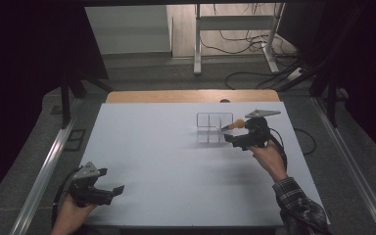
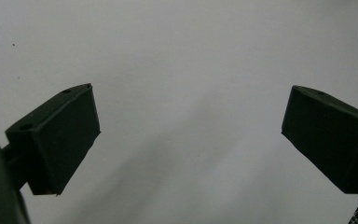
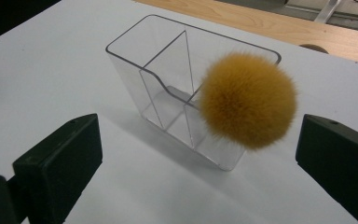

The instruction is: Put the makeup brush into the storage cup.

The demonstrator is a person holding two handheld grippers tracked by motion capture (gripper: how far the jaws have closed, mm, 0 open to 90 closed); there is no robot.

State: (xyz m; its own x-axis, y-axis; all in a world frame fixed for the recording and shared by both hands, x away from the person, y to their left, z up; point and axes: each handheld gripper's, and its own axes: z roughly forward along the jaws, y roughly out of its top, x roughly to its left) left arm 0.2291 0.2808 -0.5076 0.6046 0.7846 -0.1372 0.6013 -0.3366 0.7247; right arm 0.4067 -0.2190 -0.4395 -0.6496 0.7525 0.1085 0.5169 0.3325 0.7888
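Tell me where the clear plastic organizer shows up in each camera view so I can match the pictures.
High view: the clear organizer stands right of centre on the white table, just left of the right gripper.
Left gripper view: not in it.
Right gripper view: upper centre, with its right part behind the orange fluffy ball.
Shared landmark: the orange ball, beside the organizer in the high view too.

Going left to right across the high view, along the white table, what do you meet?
Left tongs, open near the table's front left corner → bare white table → clear divided holder → orange fluffy brush at the holder's right side → right tongs, open.
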